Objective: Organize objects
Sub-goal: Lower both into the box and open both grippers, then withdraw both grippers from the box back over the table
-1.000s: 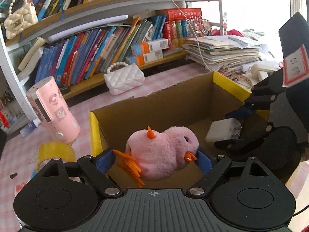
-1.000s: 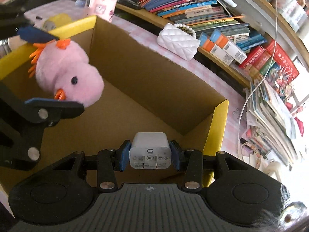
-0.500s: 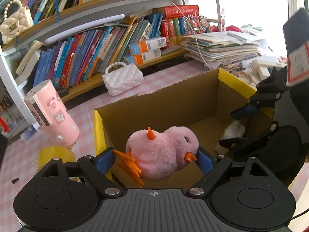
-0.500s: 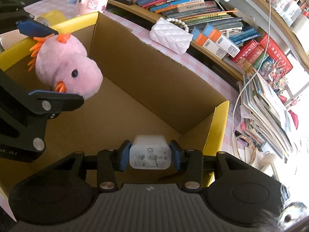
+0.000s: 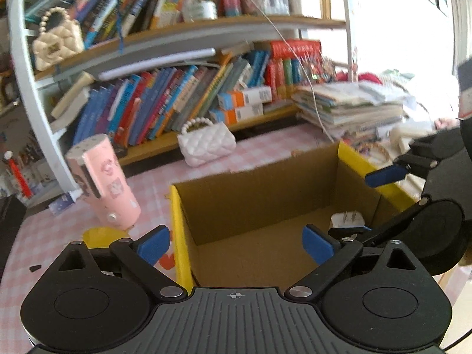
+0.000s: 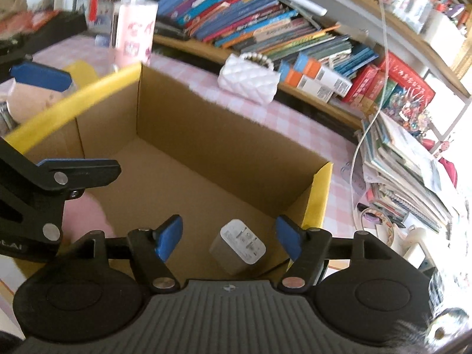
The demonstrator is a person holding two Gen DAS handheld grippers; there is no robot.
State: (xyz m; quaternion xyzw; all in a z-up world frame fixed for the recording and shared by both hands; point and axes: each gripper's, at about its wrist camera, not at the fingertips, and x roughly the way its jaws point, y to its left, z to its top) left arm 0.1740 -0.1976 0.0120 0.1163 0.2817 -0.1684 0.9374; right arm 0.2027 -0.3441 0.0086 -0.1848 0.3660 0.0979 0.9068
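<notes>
An open cardboard box [image 5: 250,194] with yellow rims stands on the pink checked table. My left gripper [image 5: 236,244] hovers over its left side, its jaws opening with nothing between them. The pink plush chick [image 6: 85,215] lies on the box floor under the left gripper [image 6: 59,124] and is hidden in the left wrist view. My right gripper [image 6: 228,236] is over the right side, jaws opening. The white charger [image 6: 239,246] lies loose on the floor below them, prongs up. In the left wrist view the charger [image 5: 346,221] shows beside the right gripper [image 5: 368,202].
A pink tumbler [image 5: 100,183] and a yellow tape roll [image 5: 97,234] stand left of the box. A white quilted purse [image 5: 206,144] sits behind it by the bookshelf [image 5: 177,97]. A stack of papers [image 5: 348,106] with a hanging cable is at the back right.
Both grippers have opened and risen a little. The plush chick has dropped from the left jaws, and the charger has fallen from the right jaws onto the box floor.
</notes>
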